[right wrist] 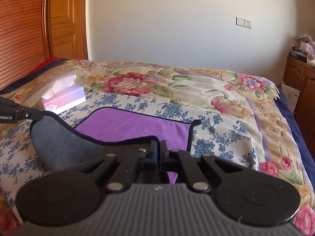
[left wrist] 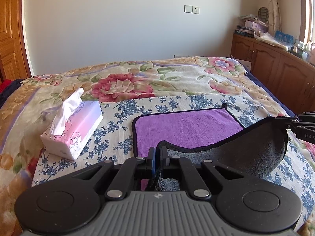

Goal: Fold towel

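Observation:
A towel, purple on top (left wrist: pixel 189 127) and grey underneath with black piping, lies on a blue-flowered cloth (left wrist: pixel 118 118) on the bed. My left gripper (left wrist: pixel 157 151) is shut on the towel's near left corner. My right gripper (right wrist: pixel 158 145) is shut on its near right corner. The near edge is lifted, so the grey underside (left wrist: pixel 256 153) (right wrist: pixel 59 143) curls up between the two grippers. The far half (right wrist: pixel 133 125) lies flat. The right gripper shows at the right edge of the left wrist view (left wrist: pixel 279 121); the left gripper shows at the left edge of the right wrist view (right wrist: pixel 37 115).
A pink and white tissue box (left wrist: pixel 76 129) (right wrist: pixel 63 98) stands on the bed left of the towel. A floral blanket (left wrist: pixel 157 78) covers the bed. A wooden cabinet (left wrist: pixel 275 66) with clutter stands at the right wall, a wooden door (right wrist: pixel 65 19) at the left.

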`<move>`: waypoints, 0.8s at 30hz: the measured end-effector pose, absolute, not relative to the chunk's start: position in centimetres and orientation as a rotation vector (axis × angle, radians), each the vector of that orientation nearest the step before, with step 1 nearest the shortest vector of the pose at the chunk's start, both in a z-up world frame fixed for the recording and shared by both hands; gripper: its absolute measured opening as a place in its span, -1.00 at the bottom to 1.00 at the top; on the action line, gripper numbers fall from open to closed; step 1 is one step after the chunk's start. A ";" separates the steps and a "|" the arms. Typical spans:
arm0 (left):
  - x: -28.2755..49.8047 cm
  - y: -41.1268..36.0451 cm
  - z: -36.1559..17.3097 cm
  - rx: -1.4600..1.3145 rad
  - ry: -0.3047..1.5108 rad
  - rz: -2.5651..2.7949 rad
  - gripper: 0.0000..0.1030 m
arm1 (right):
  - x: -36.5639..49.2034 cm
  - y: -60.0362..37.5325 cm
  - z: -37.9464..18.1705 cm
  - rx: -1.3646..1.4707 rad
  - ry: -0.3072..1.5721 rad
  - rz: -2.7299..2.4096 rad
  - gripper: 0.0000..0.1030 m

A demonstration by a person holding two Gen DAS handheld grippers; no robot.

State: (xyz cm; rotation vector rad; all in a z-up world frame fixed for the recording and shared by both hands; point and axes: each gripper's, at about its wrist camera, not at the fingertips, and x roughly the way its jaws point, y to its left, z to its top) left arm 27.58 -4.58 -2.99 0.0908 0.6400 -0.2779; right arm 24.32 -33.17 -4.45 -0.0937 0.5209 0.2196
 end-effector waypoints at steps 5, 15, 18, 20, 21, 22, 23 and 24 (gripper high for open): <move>28.5 -4.7 -3.0 0.094 0.639 -0.274 -0.90 | 25.0 -33.4 -4.3 -0.103 0.512 0.218 -0.95; 30.7 -4.7 -3.0 0.092 0.627 -0.262 -0.90 | 27.1 -33.7 -3.9 -0.123 0.491 0.215 -0.95; 31.3 -4.7 -3.1 0.094 0.624 -0.261 -0.90 | 27.8 -33.7 -4.0 -0.130 0.489 0.217 -0.95; 31.8 -4.8 -3.1 0.095 0.623 -0.259 -0.90 | 28.3 -33.6 -4.1 -0.136 0.488 0.218 -0.95; 32.1 -4.8 -3.2 0.096 0.623 -0.259 -0.90 | 28.5 -33.6 -4.1 -0.141 0.487 0.219 -0.95; 32.3 -4.9 -3.2 0.096 0.623 -0.259 -0.90 | 28.7 -33.5 -4.2 -0.145 0.487 0.219 -0.95; 32.5 -4.9 -3.2 0.096 0.622 -0.259 -0.90 | 28.9 -33.5 -4.2 -0.148 0.487 0.220 -0.95; 32.4 -4.9 -3.2 0.095 0.622 -0.259 -0.90 | 29.1 -33.5 -4.2 -0.151 0.486 0.220 -0.95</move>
